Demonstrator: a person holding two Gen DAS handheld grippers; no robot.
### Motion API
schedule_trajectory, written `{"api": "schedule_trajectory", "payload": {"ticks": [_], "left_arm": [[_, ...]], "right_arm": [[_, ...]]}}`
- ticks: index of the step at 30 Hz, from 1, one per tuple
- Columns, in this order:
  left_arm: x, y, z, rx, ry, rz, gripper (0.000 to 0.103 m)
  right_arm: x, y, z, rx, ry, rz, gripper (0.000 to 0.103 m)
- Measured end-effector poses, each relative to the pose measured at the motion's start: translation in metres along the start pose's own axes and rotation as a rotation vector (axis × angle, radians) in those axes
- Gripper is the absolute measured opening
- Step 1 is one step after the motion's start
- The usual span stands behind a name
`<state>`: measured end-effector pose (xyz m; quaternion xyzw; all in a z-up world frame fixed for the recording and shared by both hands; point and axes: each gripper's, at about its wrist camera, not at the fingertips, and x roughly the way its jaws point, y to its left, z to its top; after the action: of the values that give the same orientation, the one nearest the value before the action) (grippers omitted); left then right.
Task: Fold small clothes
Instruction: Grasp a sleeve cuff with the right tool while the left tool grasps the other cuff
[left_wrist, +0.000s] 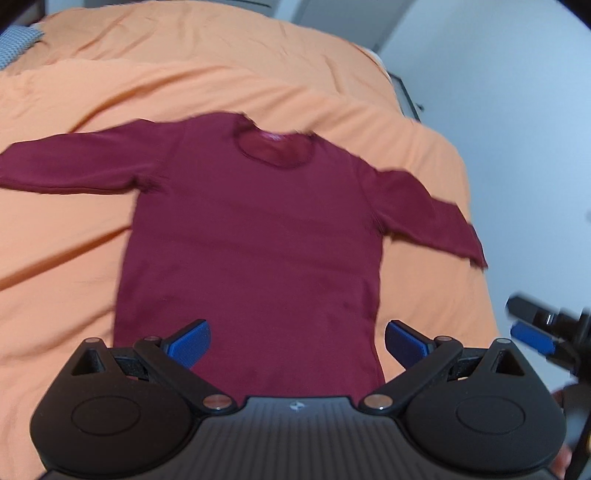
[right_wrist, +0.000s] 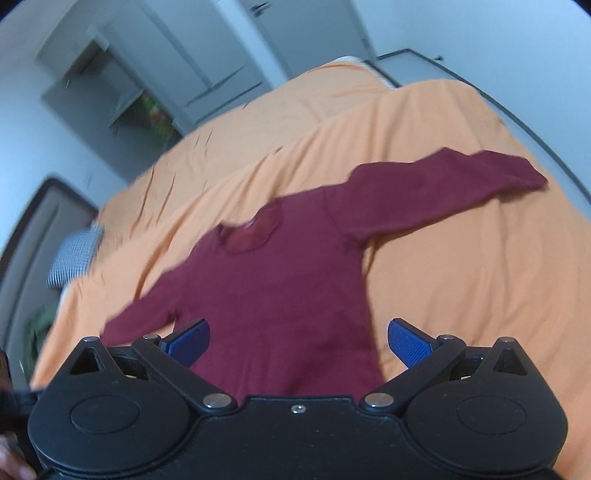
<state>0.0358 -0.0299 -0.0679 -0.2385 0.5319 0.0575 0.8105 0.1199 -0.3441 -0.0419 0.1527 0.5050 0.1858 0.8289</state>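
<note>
maroon shirt (left_wrist: 251, 229), orange bedspread (left_wrist: 184, 74), blue tool pads (left_wrist: 190, 341), checked pillow (right_wrist: 75, 254)

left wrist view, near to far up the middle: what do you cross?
left gripper, wide open → maroon shirt hem and body → its neckline → orange bedspread → grey wall

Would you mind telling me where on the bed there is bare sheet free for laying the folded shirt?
Bare orange sheet lies beyond the collar, toward the checked pillow, and below the shirt's sleeve in the right wrist view. The middle is taken by the maroon shirt, spread flat with sleeves out.
</note>
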Motion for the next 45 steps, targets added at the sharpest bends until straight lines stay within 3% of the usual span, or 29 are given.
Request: {"api": "schedule_trajectory", "payload": {"ticks": [7, 13, 16, 21, 24, 26, 29, 31, 34, 36, 39, 42, 45], "left_arm": [[0.055, -0.046, 0.012, 0.078, 0.074, 0.019, 0.103], [0.098, -0.089, 0.025, 0.14, 0.068, 0.032, 0.103], [0.119, -0.108, 0.03, 0.155, 0.077, 0.033, 0.103], [0.138, -0.131, 0.033, 0.183, 0.078, 0.027, 0.103], [0.146, -0.136, 0.033, 0.188, 0.089, 0.025, 0.103], [0.149, -0.135, 0.033, 0.183, 0.097, 0.025, 0.103], [0.151, -0.128, 0.033, 0.172, 0.112, 0.027, 0.103], [0.151, -0.121, 0.033, 0.164, 0.117, 0.029, 0.103], [0.148, -0.108, 0.034, 0.15, 0.114, 0.036, 0.103], [0.145, -0.096, 0.036, 0.136, 0.103, 0.038, 0.103], [0.141, -0.074, 0.041, 0.109, 0.088, 0.037, 0.103], [0.141, -0.045, 0.048, 0.07, 0.068, 0.044, 0.103], [0.141, -0.011, 0.058, 0.014, 0.041, 0.04, 0.103]], "right_arm": [[0.035, -0.131, 0.055, 0.172, -0.112, -0.049, 0.102], [0.089, -0.279, 0.103, 0.521, -0.234, -0.078, 0.09], [0.115, -0.327, 0.111, 0.663, -0.272, -0.041, 0.086], [0.161, -0.369, 0.106, 0.868, -0.262, -0.018, 0.076], [0.169, -0.381, 0.104, 0.919, -0.283, 0.002, 0.061], [0.176, -0.383, 0.105, 0.929, -0.294, -0.001, 0.044], [0.187, -0.395, 0.113, 0.932, -0.297, 0.002, 0.028], [0.187, -0.393, 0.119, 0.897, -0.302, -0.021, 0.006], [0.17, -0.37, 0.132, 0.79, -0.366, -0.074, 0.006], [0.148, -0.333, 0.145, 0.628, -0.41, -0.091, 0.006], [0.126, -0.243, 0.161, 0.279, -0.418, -0.056, 0.006], [0.136, -0.142, 0.154, -0.018, -0.327, 0.048, 0.006], [0.174, -0.048, 0.124, -0.276, -0.21, 0.108, 0.006]]}}
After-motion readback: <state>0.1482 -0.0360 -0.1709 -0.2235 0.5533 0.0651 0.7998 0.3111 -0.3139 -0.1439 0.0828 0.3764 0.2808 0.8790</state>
